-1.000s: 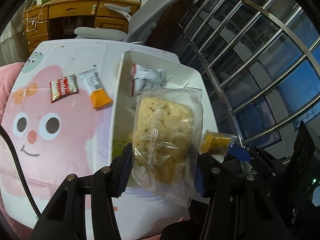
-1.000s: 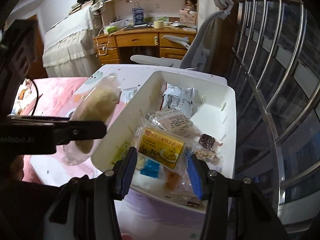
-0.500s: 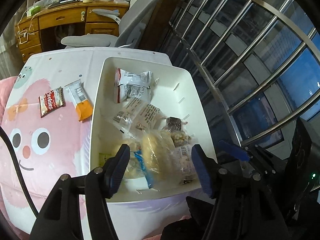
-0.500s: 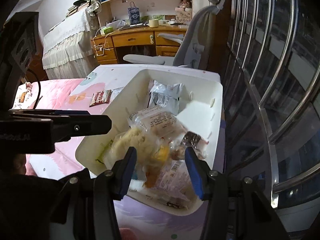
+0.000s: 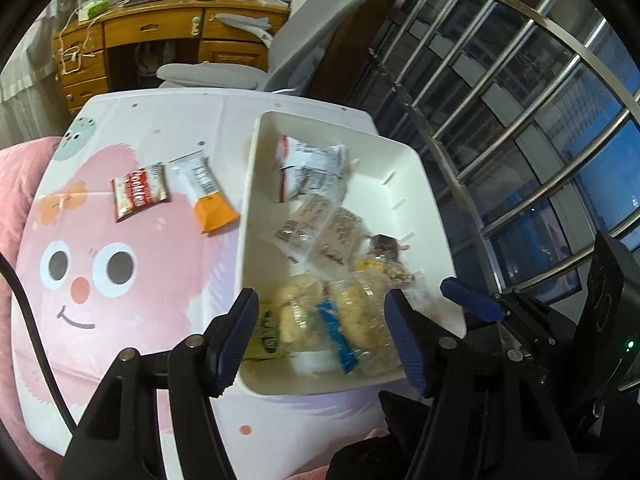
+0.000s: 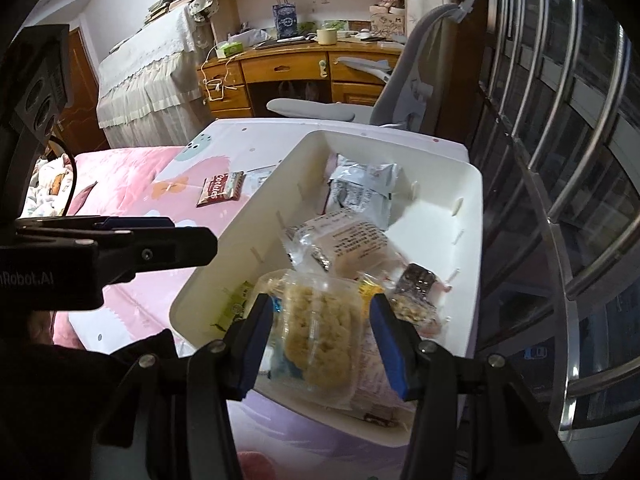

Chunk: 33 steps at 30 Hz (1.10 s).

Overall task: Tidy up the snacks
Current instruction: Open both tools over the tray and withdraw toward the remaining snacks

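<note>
A white bin [image 5: 424,184] [image 6: 476,216] on the table holds several snack packets. Among them are a pastry in a clear bag [image 5: 360,316] [image 6: 320,332] at the near end and a silver-white packet [image 5: 308,168] [image 6: 360,188] at the far end. My left gripper [image 5: 322,328] hovers open over the bin's near end, nothing between its pads. My right gripper [image 6: 322,332] is open above the bagged pastry, apart from it. Left of the bin, a red cookie packet [image 5: 140,196] [image 6: 220,192] and a white-and-orange packet [image 5: 204,196] lie on the table.
The table wears a pink cartoon-face cover [image 5: 100,280]. A grey desk chair [image 5: 280,52] and a wooden desk [image 5: 140,32] stand behind it. Metal window bars [image 5: 520,120] run close along the right. Pink bedding [image 6: 112,184] lies to the left, and a black cable [image 5: 32,340] trails there.
The left gripper let go of the bagged pastry and the right one let go of a yellow packet. Both snacks now lie in the bin, and both grippers are empty.
</note>
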Available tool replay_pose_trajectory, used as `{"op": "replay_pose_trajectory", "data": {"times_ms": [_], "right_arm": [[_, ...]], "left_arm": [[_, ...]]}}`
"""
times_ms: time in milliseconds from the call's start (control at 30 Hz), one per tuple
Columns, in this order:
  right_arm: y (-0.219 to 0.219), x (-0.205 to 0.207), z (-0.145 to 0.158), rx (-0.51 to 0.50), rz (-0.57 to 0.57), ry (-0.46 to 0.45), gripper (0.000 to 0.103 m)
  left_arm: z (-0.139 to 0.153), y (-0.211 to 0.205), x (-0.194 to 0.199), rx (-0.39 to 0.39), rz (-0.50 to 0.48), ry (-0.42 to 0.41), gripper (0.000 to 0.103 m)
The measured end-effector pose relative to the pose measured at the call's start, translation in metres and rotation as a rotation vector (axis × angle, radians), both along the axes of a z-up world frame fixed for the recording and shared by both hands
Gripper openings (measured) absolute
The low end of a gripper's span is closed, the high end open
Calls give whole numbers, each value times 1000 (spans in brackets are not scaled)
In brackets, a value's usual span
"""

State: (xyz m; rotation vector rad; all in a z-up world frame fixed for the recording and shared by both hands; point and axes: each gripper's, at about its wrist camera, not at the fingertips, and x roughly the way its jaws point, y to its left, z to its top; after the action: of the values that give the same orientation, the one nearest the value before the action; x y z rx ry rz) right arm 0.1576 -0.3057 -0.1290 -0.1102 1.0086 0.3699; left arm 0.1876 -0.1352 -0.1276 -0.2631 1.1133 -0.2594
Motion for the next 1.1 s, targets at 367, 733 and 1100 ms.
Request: {"op": "replay_pose_trajectory", "data": {"times_ms": [367, 733, 1100], "right_arm": [[58, 5, -2, 7, -23, 44, 51], [145, -3, -3, 9, -75, 58, 51], [215, -15, -20, -22, -196, 97, 51]], "left_arm": [[3, 83, -11, 2, 46, 18, 64], [8, 175, -16, 37, -8, 32, 65], [2, 240, -13, 128, -153, 42, 72]]}}
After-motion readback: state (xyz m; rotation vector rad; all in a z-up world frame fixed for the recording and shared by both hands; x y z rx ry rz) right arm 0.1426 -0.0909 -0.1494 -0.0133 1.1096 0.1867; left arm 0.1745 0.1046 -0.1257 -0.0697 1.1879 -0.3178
